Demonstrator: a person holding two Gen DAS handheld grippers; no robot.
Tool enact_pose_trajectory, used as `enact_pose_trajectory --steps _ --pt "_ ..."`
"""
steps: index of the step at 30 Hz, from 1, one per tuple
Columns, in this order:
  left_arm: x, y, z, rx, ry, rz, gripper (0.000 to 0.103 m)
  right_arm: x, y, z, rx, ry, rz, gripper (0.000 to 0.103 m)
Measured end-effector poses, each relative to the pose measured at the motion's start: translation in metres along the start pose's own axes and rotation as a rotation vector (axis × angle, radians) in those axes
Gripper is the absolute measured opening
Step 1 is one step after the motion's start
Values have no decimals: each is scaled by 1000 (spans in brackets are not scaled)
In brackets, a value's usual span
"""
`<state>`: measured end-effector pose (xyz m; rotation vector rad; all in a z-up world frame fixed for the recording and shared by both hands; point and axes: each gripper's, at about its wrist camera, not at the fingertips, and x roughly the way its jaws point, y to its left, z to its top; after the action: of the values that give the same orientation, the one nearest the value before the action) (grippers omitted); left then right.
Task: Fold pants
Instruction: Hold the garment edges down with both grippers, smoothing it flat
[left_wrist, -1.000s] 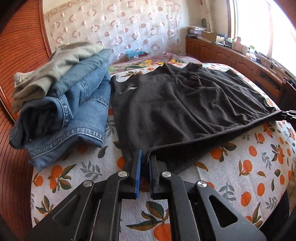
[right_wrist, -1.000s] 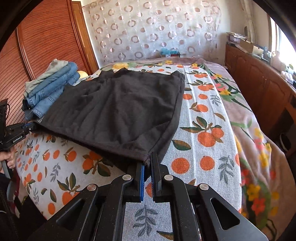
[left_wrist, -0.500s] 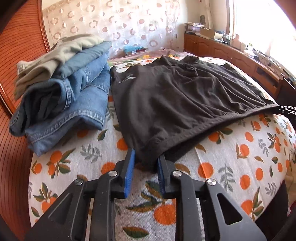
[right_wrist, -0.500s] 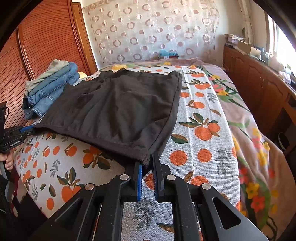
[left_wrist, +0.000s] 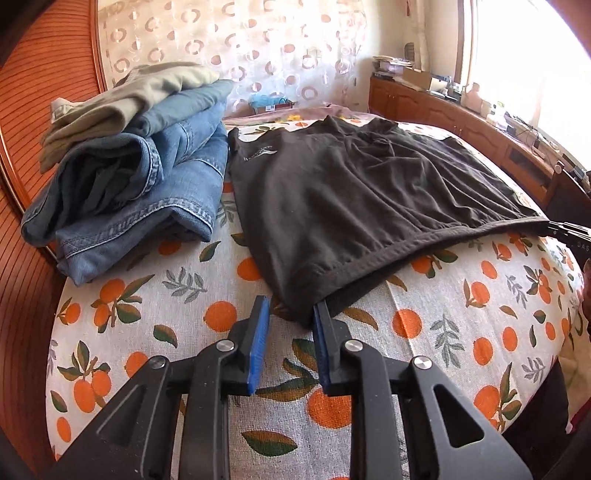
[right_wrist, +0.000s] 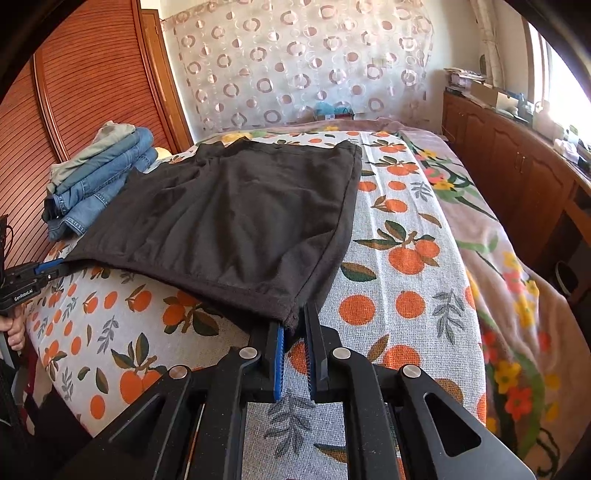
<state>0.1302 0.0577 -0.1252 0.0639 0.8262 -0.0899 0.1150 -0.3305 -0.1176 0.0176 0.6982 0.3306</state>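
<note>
Pants: dark pants (left_wrist: 354, 206) lie spread flat on the orange-print bed (left_wrist: 155, 317), beside stacked jeans (left_wrist: 144, 192).
Left claw (left_wrist: 290, 314): jaws have just been opening; corner lies loose between them.
Right claw (right_wrist: 293, 325): nearly closed, pads not pinching the other corner.

both grippers (left_wrist: 290, 308) (right_wrist: 293, 325) are matte black, each built of two angular arms with triangular cut-outs and round silver screws at the pivots. the fingers (left_wrist: 258, 343) carry ribbed blue pads on their inner faces. the left gripper bears small white lettering on its side, seen at the right view's left edge.
</note>
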Motion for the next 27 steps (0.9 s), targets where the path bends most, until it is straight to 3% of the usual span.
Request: enact_pose_trajectory --steps 2,5,8,18,27 --pt "0 -1 0 0 -5 2 24 0 0 -1 1 -7 -3 9" --pt "1 -3 0 5 -8 -31 10 1 -1 -2 7 -9 1 9" --pt "-2 -9 0 29 -7 -7 7 1 -2 -1 8 -1 -4 9" --pt "-48 -16 -12 30 -54 -74 6 -32 -9 -3 58 -32 12 6" --pt "-69 -22 -37 29 -35 -125 6 -69 -14 -41 109 -13 41 6"
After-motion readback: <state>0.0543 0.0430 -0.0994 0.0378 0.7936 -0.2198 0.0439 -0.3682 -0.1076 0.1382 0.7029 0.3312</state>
